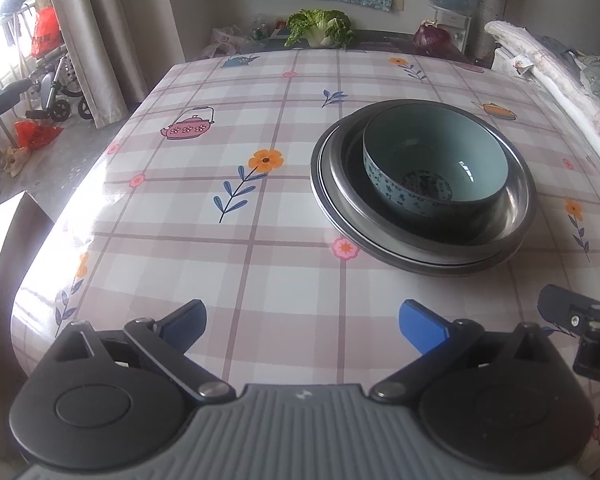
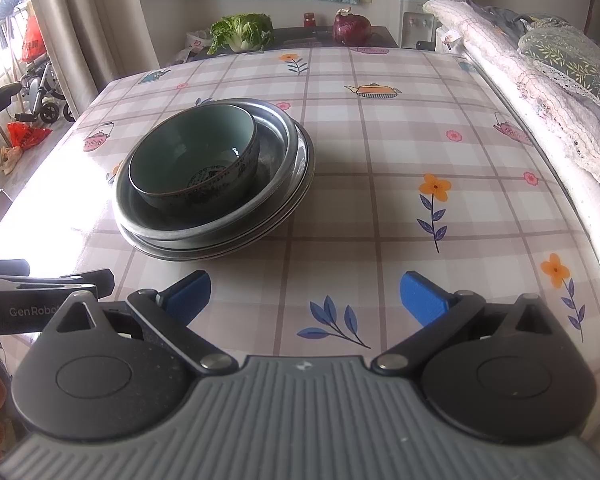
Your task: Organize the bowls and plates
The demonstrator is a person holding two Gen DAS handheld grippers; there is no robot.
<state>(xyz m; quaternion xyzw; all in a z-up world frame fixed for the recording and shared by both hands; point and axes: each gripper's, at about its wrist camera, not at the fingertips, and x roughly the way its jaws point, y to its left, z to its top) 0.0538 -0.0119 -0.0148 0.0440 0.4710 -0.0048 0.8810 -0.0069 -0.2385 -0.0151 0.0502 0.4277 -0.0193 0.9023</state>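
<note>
A pale green ceramic bowl (image 1: pixel 436 162) with a blue pattern sits upright inside a stack of metal plates (image 1: pixel 332 196) on the checked tablecloth. In the right wrist view the same bowl (image 2: pixel 196 156) rests in the plates (image 2: pixel 296 168) at centre left. My left gripper (image 1: pixel 303 326) is open near the table's front edge, short of the stack and to its left, holding nothing. My right gripper (image 2: pixel 305 298) is open too, empty, in front of the stack and to its right. Part of the right gripper's body (image 1: pixel 576 328) shows at the left wrist view's right edge.
A cabbage (image 1: pixel 320 28) and a red onion (image 1: pixel 432 38) lie on a dark surface beyond the table's far edge. Folded bedding (image 2: pixel 540 92) runs along the table's right side. A wheelchair (image 1: pixel 56 88) and curtain (image 1: pixel 100 40) stand off the left.
</note>
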